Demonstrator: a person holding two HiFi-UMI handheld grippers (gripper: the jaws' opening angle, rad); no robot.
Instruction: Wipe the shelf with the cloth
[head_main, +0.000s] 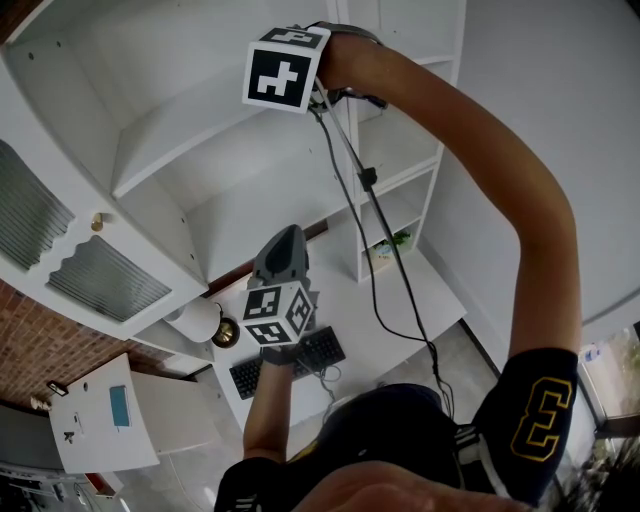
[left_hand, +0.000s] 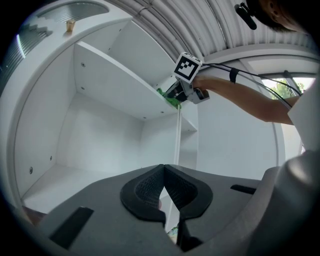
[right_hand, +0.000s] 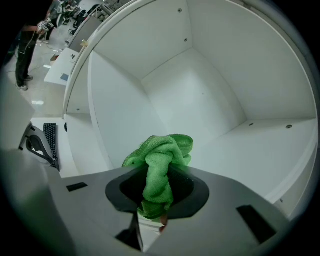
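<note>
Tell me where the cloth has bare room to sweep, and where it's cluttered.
Bare: every panel of the shelf compartment ahead of the right tool and its green cloth; also the lower compartment floor ahead of the shut left tool. Crowded: the desk below, round the keyboard.

White desk (head_main: 400, 315), keyboard (head_main: 290, 362), brick wall (head_main: 38, 332).

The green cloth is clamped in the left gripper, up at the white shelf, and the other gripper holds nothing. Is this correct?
Only the side is wrong. The right gripper view shows the green cloth clamped in the right gripper, up at the white shelf. The other, the left gripper, holds nothing.
</note>
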